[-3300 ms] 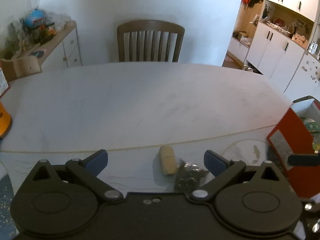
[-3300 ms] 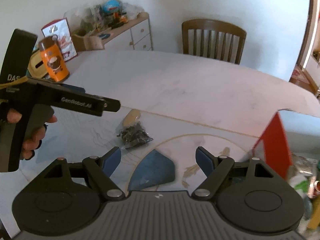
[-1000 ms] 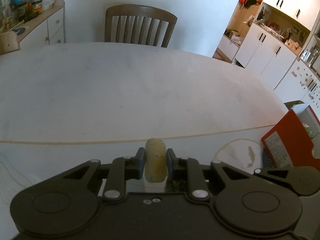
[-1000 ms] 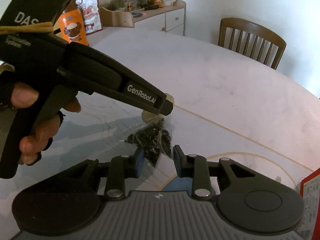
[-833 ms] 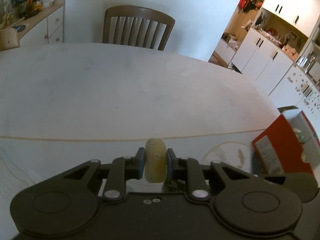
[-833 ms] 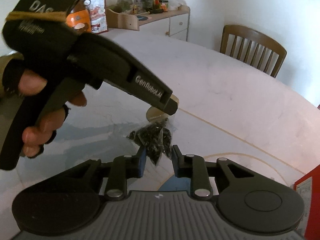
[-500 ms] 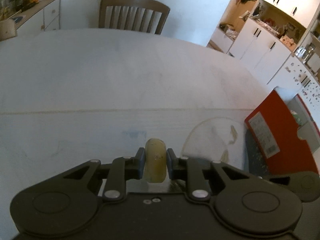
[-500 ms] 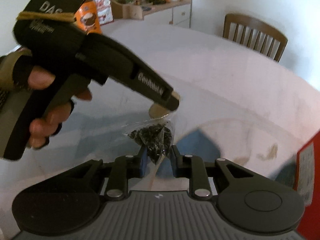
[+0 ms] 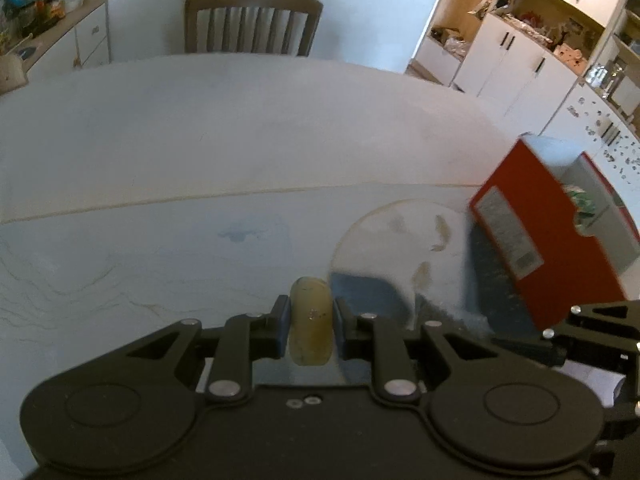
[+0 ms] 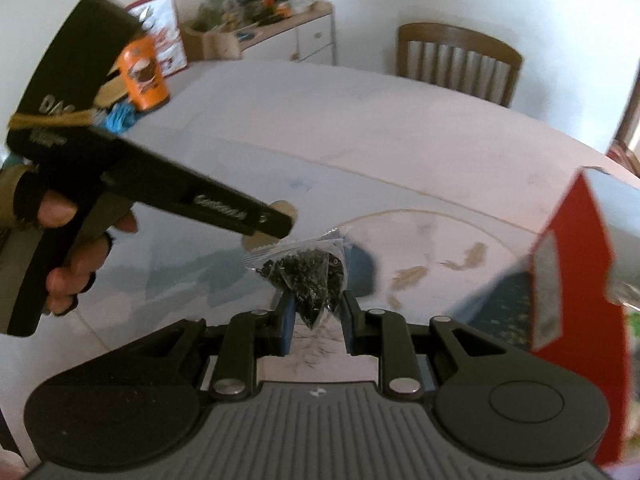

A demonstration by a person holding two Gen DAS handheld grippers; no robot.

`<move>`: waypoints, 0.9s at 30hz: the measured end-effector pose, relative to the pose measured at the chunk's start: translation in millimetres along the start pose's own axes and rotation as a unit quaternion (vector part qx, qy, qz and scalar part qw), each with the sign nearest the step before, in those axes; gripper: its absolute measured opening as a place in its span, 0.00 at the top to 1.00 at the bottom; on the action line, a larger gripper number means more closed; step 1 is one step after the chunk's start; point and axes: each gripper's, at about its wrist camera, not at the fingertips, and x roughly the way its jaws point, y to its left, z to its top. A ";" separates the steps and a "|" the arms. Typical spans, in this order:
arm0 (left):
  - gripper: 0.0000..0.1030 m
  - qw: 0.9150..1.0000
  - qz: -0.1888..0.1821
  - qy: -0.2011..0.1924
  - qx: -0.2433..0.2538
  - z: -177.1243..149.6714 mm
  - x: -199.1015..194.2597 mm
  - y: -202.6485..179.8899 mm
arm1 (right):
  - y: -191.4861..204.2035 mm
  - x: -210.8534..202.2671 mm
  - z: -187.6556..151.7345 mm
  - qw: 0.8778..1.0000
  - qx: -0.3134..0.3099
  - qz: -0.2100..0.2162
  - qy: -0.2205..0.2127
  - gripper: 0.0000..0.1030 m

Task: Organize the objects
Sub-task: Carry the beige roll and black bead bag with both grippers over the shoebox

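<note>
Wooden chair (image 9: 253, 20) (behind table (image 9: 240, 120))

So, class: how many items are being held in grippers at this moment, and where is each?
2. A tan oblong piece sits clamped in the left gripper; a clear bag of dark bits is pinched in the right gripper.

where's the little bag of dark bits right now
In the right wrist view the clear bag of dark bits is pinched in the right claw, held above the table, with the red box to its right.
</note>
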 end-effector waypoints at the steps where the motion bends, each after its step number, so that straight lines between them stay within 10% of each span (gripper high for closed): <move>1: 0.81 1.000 -0.002 -0.004 0.006 1.9 -5.2 -5.4 | -3.4 -7.3 -0.1 1.000 0.005 -0.003 -0.004 0.78; 27: 0.80 0.994 -0.046 -0.045 0.087 34.9 -60.2 -173.2 | -110.9 -157.1 -19.4 0.991 0.095 -0.065 -0.070 0.78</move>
